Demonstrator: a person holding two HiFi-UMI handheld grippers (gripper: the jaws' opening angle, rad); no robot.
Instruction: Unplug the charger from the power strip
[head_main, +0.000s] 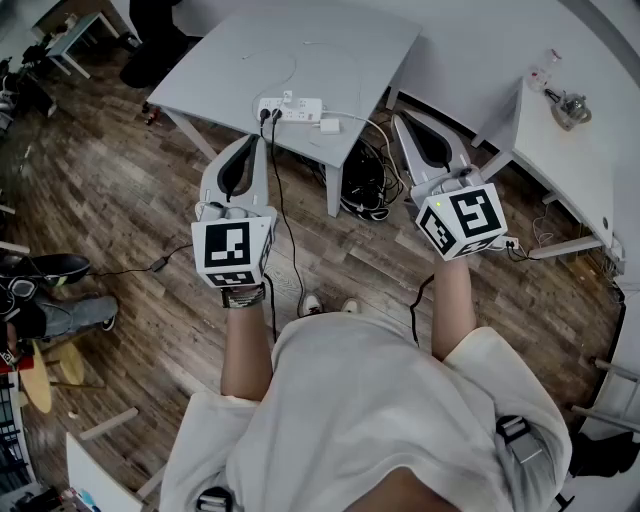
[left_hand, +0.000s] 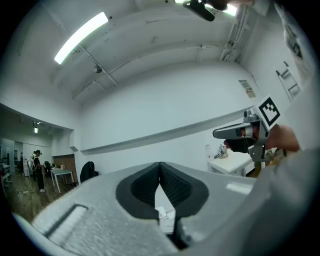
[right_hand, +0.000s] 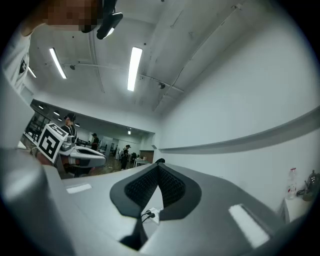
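- Charger (head_main: 329, 126): small white block at the right end of the power strip (head_main: 290, 108), near edge of the counter (head_main: 330, 50); too small for me to tell if it's plugged in.
- Left gripper (head_main: 250, 142) and right gripper (head_main: 408, 122): both closed on nothing.

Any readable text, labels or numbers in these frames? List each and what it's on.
None readable.
Patterns on left marker cube and right marker cube: black-and-white squares, no letters.
Print on wall notice: too small to read.
Markings on power strip: none legible.
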